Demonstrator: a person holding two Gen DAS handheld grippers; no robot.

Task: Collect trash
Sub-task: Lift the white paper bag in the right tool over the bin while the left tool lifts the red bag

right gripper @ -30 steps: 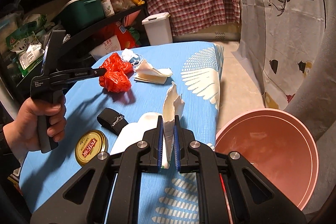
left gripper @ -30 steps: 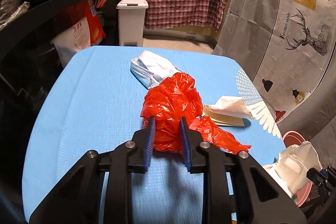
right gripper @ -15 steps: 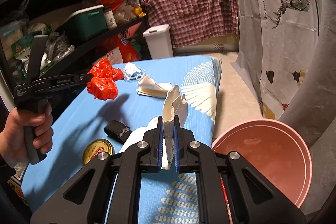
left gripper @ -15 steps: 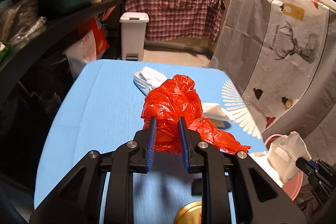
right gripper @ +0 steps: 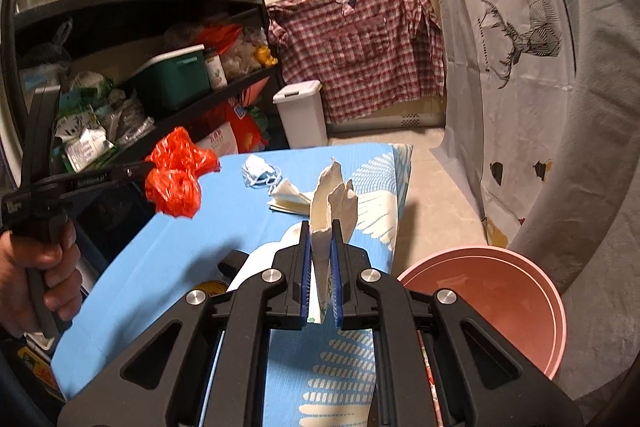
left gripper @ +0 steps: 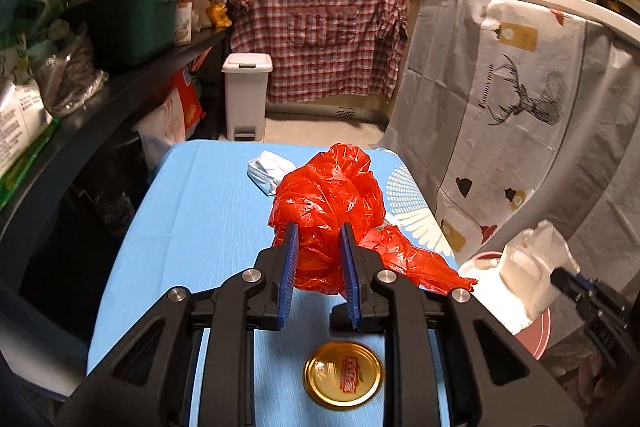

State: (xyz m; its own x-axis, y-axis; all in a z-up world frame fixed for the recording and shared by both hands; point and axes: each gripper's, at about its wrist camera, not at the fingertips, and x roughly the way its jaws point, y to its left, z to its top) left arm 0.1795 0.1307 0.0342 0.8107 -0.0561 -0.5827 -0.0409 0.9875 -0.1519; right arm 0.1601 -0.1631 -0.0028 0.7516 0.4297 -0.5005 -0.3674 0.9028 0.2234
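Meanwhile, the left gripper is clamping the crumpled red bag, its tail trailing rightward. The right gripper is pinching a white tissue, its long axis standing upright.

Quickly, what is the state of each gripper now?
Left gripper: closed on crumpled red plastic bag.
Right gripper: closed on white paper napkin.

One red bag, one mask, one lid, one basin.

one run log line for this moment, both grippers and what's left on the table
left gripper: shut on red plastic bag, lifted | right gripper: shut on white tissue | pink basin: empty | on table: face mask, gold lid
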